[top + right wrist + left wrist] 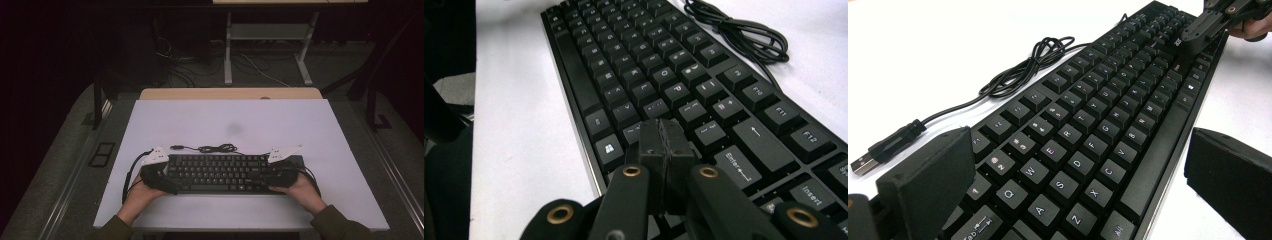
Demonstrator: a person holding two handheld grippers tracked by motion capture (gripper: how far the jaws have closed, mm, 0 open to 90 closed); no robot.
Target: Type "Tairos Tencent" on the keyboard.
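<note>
We see the black keyboard lying on the white table. Our left gripper straddles its end, jaws wide apart; our right gripper, jaws pressed together, rests over the keys, holding nothing.

Right hand-held gripper jaws pressed together over black keyboard nr Enter key, coiled cable beyond

The keyboard is black with pale, faintly violet legends on its keys, and its coiled cable is black with a silver plug. The bench is plain white. Each tool has black jaws with brass-coloured rivets. The person's sleeves are olive green.
</note>
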